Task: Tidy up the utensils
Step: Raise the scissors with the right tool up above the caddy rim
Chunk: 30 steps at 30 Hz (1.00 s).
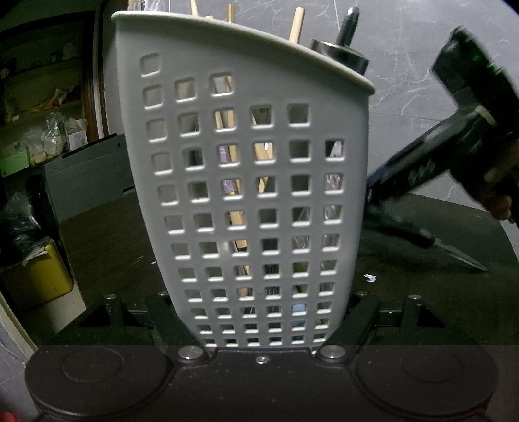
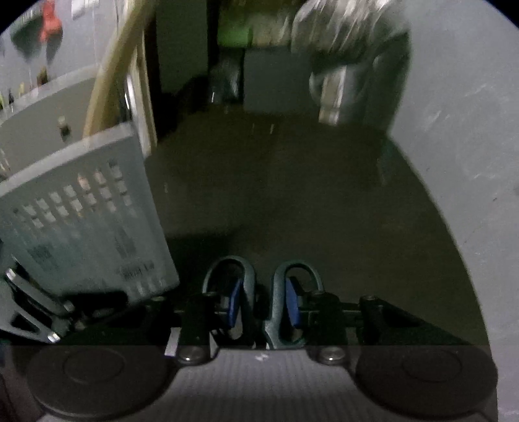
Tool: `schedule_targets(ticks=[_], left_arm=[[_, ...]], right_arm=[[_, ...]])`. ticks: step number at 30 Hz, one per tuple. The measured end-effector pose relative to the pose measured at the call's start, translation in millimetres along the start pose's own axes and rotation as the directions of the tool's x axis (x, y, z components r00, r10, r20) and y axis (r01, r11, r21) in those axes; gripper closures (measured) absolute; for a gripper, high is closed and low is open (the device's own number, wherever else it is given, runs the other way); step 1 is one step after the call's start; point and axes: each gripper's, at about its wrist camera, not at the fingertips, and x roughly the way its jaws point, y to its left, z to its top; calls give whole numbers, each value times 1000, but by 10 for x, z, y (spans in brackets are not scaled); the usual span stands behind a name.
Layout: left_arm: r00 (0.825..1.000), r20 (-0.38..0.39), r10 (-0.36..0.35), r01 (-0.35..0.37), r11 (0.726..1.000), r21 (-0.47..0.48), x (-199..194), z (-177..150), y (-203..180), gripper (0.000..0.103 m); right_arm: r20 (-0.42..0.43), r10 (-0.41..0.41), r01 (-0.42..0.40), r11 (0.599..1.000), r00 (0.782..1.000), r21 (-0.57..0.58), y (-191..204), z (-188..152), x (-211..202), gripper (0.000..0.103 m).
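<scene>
A grey perforated utensil holder (image 1: pixel 253 201) is clamped at its base between the fingers (image 1: pixel 360 319) of the left gripper (image 1: pixel 262 337), standing upright on the dark worktop (image 1: pixel 107 237). Wooden sticks (image 1: pixel 296 27) and a black handle (image 1: pixel 348 22) are seen rising above its rim. To its right, scissors (image 2: pixel 262 302) are gripped by their handle loops in the right gripper (image 2: pixel 262 311), whose fingers (image 2: pixel 293 303) are set narrow (blue pads inside the loops); their blades (image 1: pixel 460 256) are pointed low over the worktop.

A home storage room: cluttered shelves (image 1: pixel 42 107), bagged goods, marble-patterned wall (image 1: pixel 405 48).
</scene>
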Motion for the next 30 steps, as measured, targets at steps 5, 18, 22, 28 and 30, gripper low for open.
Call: schedule_targets(ticks=[5,18,22,28,30], left_arm=[[1000,0,1,-1,1000,2,0,0,-2,25],[1000,-1,8,-8,1000,11,-6,6,-73,25],[1000,-1,8,-8,1000,11,-7,5,-73,25],[1000,-1,8,-8,1000,10,-8,5,-76,25],[1000,-1,8,-8,1000,10,-8,4,-74,25]], right_arm=[[262,-16,2,999,965,51,3,-111,-477,70],[694,-86,37,996,715,85,56,-496,-944,70],[694,-86,36,996,715,87,64,-562,-980,70],[687,-99,37,994,720,104,58,-614,-1007,70],[685,-98,37,994,722,103,68,-611,-1003,70]])
